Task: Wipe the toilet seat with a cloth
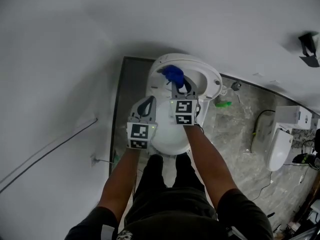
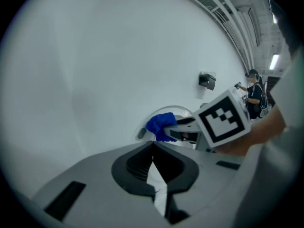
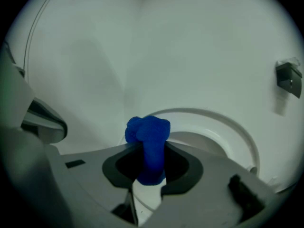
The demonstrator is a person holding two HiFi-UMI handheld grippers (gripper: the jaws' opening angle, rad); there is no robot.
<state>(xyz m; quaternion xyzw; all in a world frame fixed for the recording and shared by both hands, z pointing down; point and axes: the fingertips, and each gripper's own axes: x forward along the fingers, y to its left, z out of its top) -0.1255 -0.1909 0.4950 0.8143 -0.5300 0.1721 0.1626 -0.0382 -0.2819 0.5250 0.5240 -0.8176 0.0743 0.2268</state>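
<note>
1 blue cloth [image 3: 149,144] is clamped between the jaws of the right gripper [image 3: 151,169]. A bunched wad stands out beyond the tips and a short end hangs below them. In the head view the cloth [image 1: 173,74] is seen over the back edge of the toilet, in front of the upright lid [image 1: 210,76]. It is judged to be held in the air, not pressed on the toilet seat [image 1: 168,145].

The jaws of the left gripper [image 2: 153,161] are closed together on nothing. That gripper [image 1: 148,101] is held over the seat's left edge, just beside the right gripper [image 1: 177,86].

The cloth is judged soft, light and limp, so it will fold and drag rather than slide stiffly. A grip across its bunched middle, as now, leaves a pad of fabric free to be pressed flat. No slipping or breakage is expected, though a loose end could trail into the bowl.

Counted: 1 cloth, 2 grippers, 2 toilets, the second toilet [image 1: 281,146] well apart on the floor's right side, and 1 small green item [image 1: 223,104] on the floor.
</note>
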